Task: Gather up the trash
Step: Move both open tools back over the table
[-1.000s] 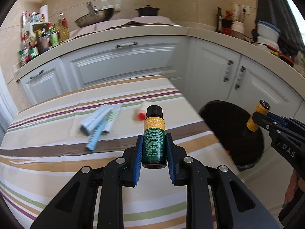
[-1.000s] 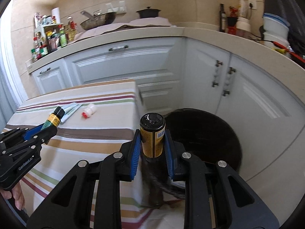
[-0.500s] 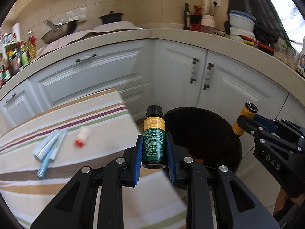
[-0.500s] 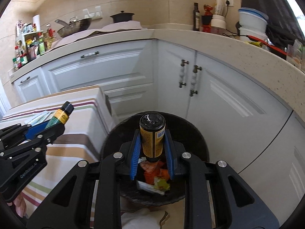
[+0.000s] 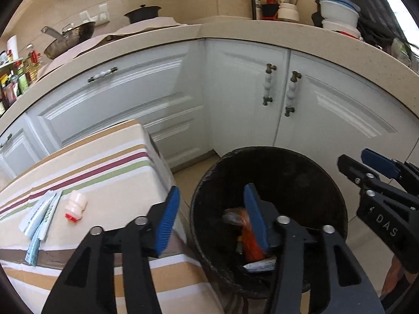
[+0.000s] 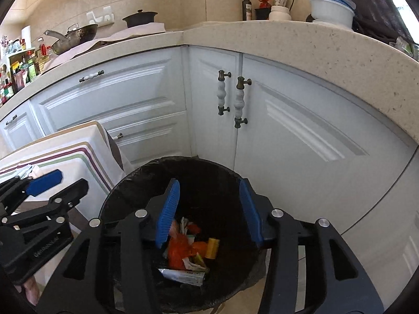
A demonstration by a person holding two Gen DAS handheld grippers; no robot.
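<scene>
Trash left on bench (image 5: 110,183): small white bottle w/ red cap (image 5: 76,205) lying on its side, tube packets (image 5: 39,218) just beside it at 9 o'clock. Bottle judged light, stiff, smooth, apt to roll; best pinched across the body. Packets judged soft, flat, best taken at an edge. Bin (image 6: 131,183) holds wrappers; its bottom is partly hidden. Left gripper (image 5: 212,217) spread, nothing held. Right gripper (image 6: 209,209) spread over bin, nothing held.

The left tongs (image 5: 212,217) hide part of the trash (image 5: 248,243) lying in the bin (image 5: 327,183).
</scene>
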